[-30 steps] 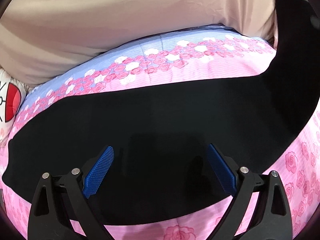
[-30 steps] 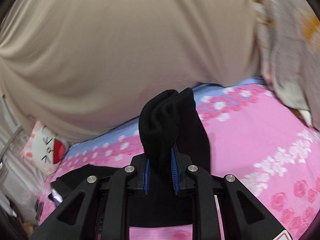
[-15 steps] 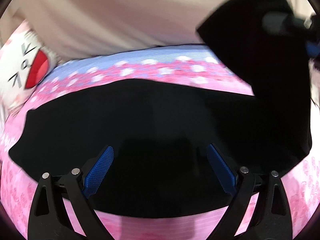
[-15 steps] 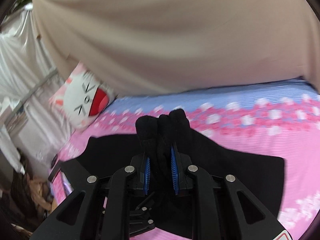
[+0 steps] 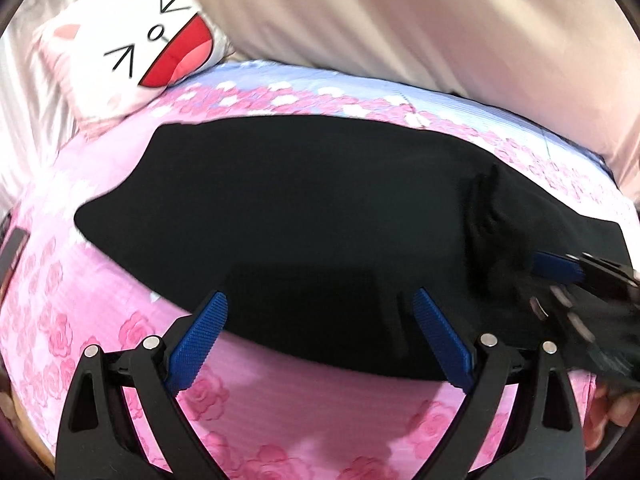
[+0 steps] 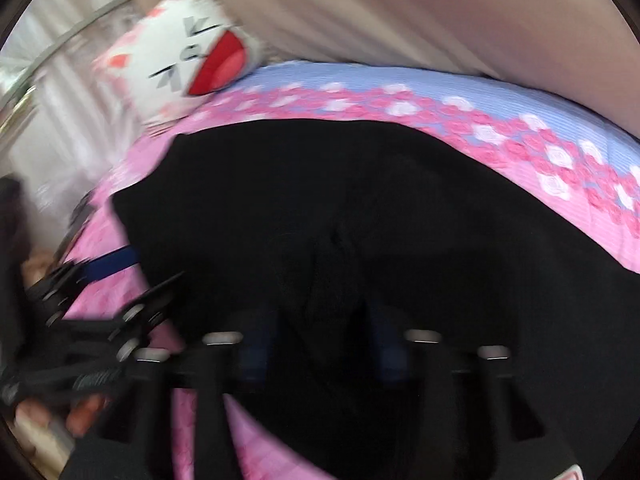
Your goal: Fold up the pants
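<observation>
The black pants lie across the pink rose-print bedsheet, with the right end doubled over onto the rest. My left gripper is open and empty, its blue pads over the pants' near edge. My right gripper is low over the pants; the view is blurred, its pads stand a little apart with bunched black cloth between them. It also shows in the left wrist view, at the folded right end. My left gripper shows in the right wrist view at the left.
A white cat-face pillow lies at the bed's far left, also in the right wrist view. A beige cover runs along the far side. A light blue band of sheet borders it. A dark flat object sits at the left edge.
My right gripper carried the raised pants end leftward and down onto the rest of the pants, and its jaws have parted somewhat. My left gripper drew back to the near edge, still open.
</observation>
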